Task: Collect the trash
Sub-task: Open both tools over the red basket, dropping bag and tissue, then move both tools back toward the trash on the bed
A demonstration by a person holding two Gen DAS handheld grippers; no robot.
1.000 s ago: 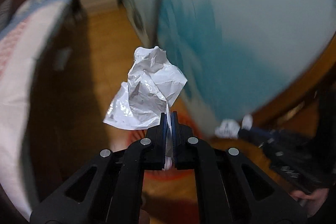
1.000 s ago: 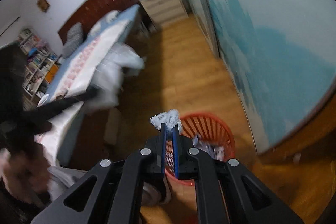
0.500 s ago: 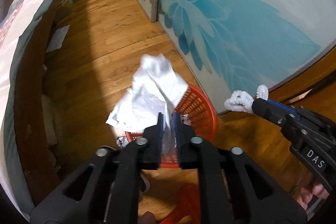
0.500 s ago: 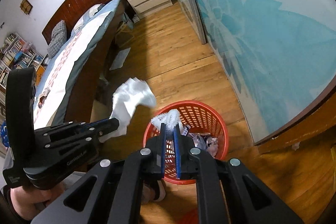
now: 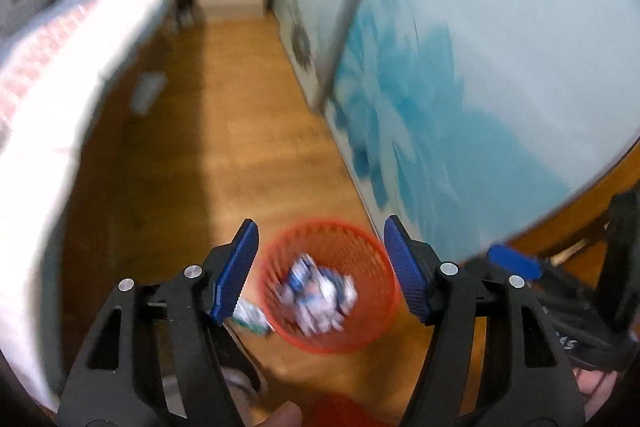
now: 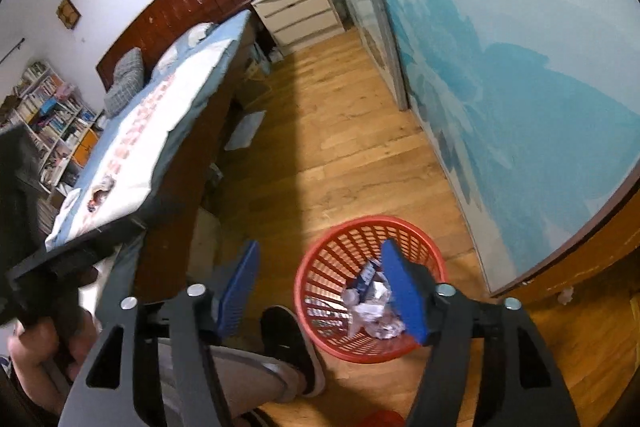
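Observation:
A red mesh basket (image 5: 332, 225) (image 6: 340, 239) stands on the wooden floor by the sliding door, with crumpled white and blue trash (image 5: 318, 293) (image 6: 370, 301) lying in it. In a blurred view, my left gripper (image 5: 322, 267) hangs above the basket. Its jaws are opening and nothing is between the blue pads (image 5: 236, 267). My right gripper (image 6: 320, 291) hovers over the basket's left rim, jaws also opening and empty. One of its blue pads (image 5: 514, 263) shows at the right of the left wrist view. The left gripper's black body (image 6: 48, 259) shows at the left of the right wrist view.
A white and teal wrapper (image 5: 250, 315) lies on the floor left of the basket. The person's dark shoe (image 6: 292, 343) stands close beside it. A bed (image 6: 160, 115) runs along the left, a nightstand (image 6: 298, 13) stands at the far end, and the flowered door (image 6: 500, 87) lines the right.
Both grippers have opened. The white plastic sheet has left the left jaws and the white fluffy scrap has left the right jaws. The left gripper has drawn back and up.

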